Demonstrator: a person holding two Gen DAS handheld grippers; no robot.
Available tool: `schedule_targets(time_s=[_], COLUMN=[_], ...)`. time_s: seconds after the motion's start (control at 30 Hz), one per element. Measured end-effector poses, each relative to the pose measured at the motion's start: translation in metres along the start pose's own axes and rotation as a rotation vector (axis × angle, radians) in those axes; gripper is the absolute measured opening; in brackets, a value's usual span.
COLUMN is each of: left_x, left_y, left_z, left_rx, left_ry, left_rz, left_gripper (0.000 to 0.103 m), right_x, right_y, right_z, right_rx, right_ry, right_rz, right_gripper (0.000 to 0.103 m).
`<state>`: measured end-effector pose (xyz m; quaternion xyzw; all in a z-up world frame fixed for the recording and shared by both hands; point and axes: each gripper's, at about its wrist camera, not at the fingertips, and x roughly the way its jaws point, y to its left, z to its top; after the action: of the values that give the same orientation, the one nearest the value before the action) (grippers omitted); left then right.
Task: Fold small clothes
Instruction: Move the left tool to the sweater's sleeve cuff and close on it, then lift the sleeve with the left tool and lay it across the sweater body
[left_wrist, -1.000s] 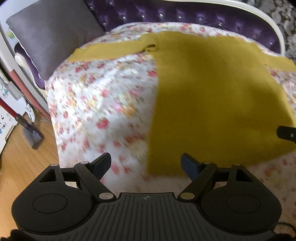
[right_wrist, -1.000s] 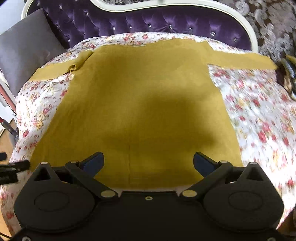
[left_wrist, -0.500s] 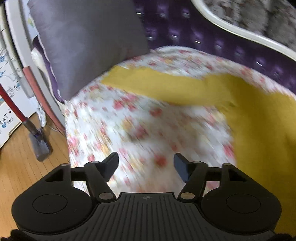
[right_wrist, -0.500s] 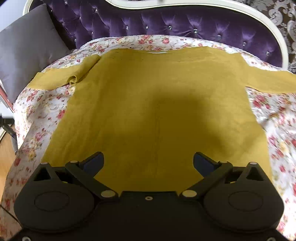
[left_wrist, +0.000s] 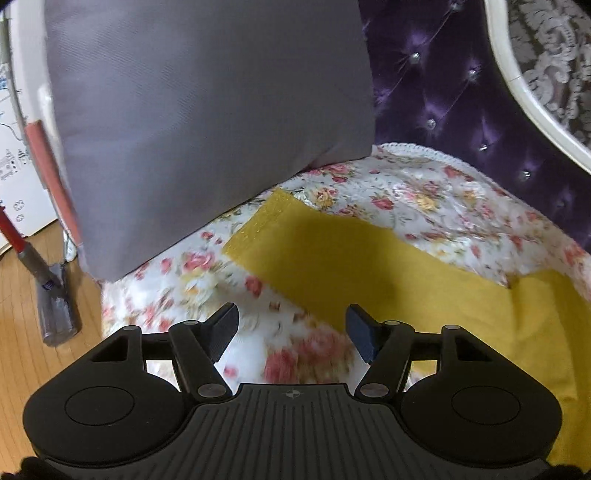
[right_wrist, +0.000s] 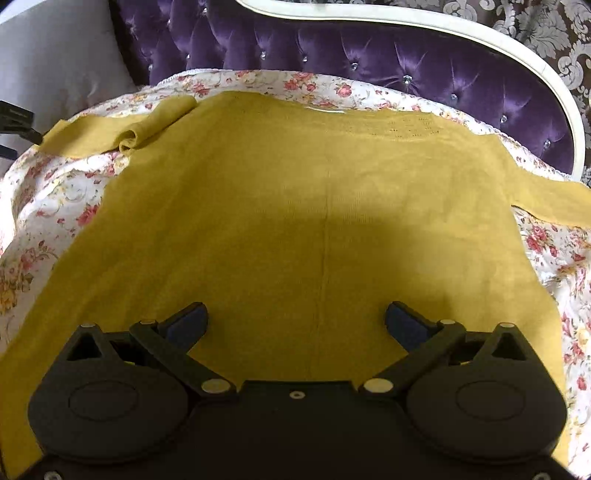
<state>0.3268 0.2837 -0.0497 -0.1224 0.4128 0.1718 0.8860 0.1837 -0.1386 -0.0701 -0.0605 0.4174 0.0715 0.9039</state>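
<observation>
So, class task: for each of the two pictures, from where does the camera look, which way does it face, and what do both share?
Left wrist: sits on the left gripper, looks down at the sweater's sleeve beside the grey pillow; its open fingers show.
Right wrist: sits on the right gripper, looks down over the mustard sweater toward the purple headboard; its open fingers show.
Shared: sweater, floral bedspread, pillow, headboard.

Mustard-yellow knit top (right_wrist: 295, 221) – spread flat, sleeves out, left sleeve crumpled

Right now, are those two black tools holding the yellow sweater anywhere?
No, nothing is held. The left tool is open above the floral bedcover, near the sweater's sleeve cuff. The right tool is open over the sweater's body.
</observation>
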Motion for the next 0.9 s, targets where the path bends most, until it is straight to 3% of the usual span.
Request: schedule_targets(time_s=[0.1,0.2,0.43,0.5,0.53,0.57,0.73,0.9], left_x=[0.022,0.028,0.041,0.043,0.045,0.046,0.03,-0.027], left_y=[0.0,0.003,0.007,0.009,0.008,0.008,-0.013,-0.058], left_z=[0.005,0.008,0.026,0.032,0.034,0.036,0.045,0.061], left_rx=[-0.021,-0.031,-0.067,-0.088,-0.088,-0.088,-0.049,0.005], left_ry=[0.043,0.016,0.007,0.002,0.002,0.006,-0.03,-0.082], left_rz=[0.023,0.036,-0.011,-0.028,-0.024,-0.034,-0.028,-0.097], left_gripper=[0.063,0.063,0.061,0.04,0.015,0.006,0.005,0.005], right_x=[0.0,0.0,0.0,-0.001,-0.001,-0.001,-0.001,-0.007], right_y=[0.001,0.001,-0.002,-0.003,-0.003,-0.003,-0.007,-0.017], right_z=[-0.001,-0.001,-0.002,-0.002,-0.002,-0.002,-0.002,-0.004], right_rx=[0.007,0.012,0.02,0.028,0.036,0.044,0.066,0.1], right_ry=[-0.014,-0.018,-0.029,-0.035,-0.039,-0.043,-0.062,-0.077], right_rz=[0.0,0.002,0.022,0.027,0.028,0.03,0.049,0.091], right_gripper=[0.103,0.103,0.103,0.103,0.103,0.103,0.103,0.102])
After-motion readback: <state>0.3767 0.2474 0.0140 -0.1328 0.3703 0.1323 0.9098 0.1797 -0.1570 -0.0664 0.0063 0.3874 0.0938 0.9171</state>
